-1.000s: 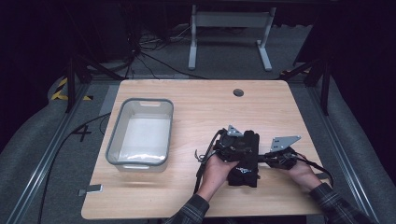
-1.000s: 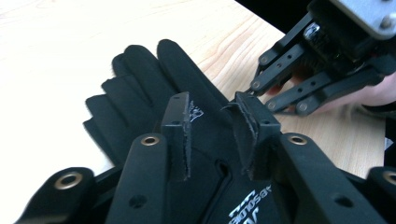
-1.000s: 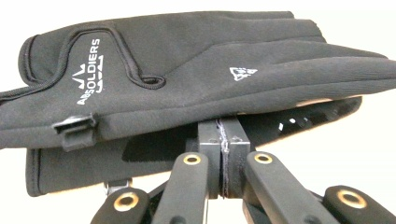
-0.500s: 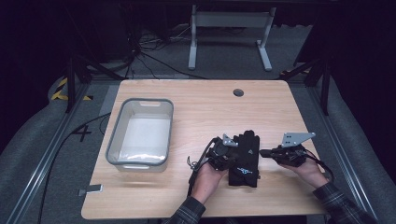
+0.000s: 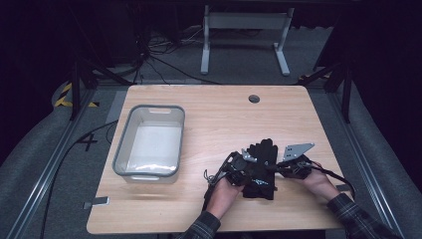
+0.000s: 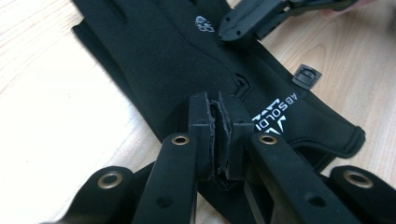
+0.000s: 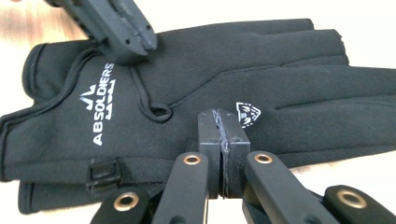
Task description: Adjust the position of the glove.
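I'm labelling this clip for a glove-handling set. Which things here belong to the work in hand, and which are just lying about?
In the work:
- black gloves, stacked on the table
- left gripper, jaws just closed, pinching glove fabric
- right gripper, shut at the glove's edge

Lying about:
- clear plastic bin, apart at left
- table, with its cable hole

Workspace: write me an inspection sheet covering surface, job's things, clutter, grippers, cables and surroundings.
Surface: light wooden table with a round grommet hole.
Job's things: pair of black fabric gloves with white lettering, stacked flat near the front edge.
Clutter: clear plastic bin with grey rim at left; no contents made out.
Grippers: left gripper has just been closing, jaws together on a pinch of glove fabric; right gripper shut, low over the gloves, grip on fabric not clear.
Cables: black cable trails from the right gripper; more on the floor behind.
Surroundings: dark room, grey metal stand beyond the table.
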The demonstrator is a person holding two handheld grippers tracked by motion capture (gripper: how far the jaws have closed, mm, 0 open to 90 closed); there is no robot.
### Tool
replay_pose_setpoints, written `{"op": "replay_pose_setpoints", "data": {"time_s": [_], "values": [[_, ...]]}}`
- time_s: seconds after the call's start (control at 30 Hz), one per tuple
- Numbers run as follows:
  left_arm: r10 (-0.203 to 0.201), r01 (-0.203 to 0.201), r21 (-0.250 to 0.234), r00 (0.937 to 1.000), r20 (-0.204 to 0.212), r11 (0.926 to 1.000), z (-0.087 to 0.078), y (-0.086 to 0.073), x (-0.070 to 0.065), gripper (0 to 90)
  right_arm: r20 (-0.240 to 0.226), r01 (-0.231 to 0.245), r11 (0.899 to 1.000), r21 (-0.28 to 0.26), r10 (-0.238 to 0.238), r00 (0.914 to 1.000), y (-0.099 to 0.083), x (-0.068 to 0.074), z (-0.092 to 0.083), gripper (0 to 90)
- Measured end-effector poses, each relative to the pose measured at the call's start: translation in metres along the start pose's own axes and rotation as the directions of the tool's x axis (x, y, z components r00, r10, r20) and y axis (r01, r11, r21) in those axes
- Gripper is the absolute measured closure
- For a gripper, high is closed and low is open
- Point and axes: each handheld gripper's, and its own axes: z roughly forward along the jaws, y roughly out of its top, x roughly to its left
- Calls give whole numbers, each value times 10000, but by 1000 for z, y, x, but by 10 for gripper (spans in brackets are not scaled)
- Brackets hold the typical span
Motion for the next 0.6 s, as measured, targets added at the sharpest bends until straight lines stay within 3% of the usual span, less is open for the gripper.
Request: {"op": "replay_pose_setpoints", "data": {"time_s": [0.23, 0.6], "values": [[-113, 113, -6, 9993, -355, 9999, 0, 4, 8, 847, -373, 79, 10000, -26, -80, 9993, -1, 8, 1, 900], [116, -107, 130, 9975, -703, 9999, 7, 16, 19, 847, -748, 459, 9989, -58, -462, 9961, 1, 24, 2, 900]]}}
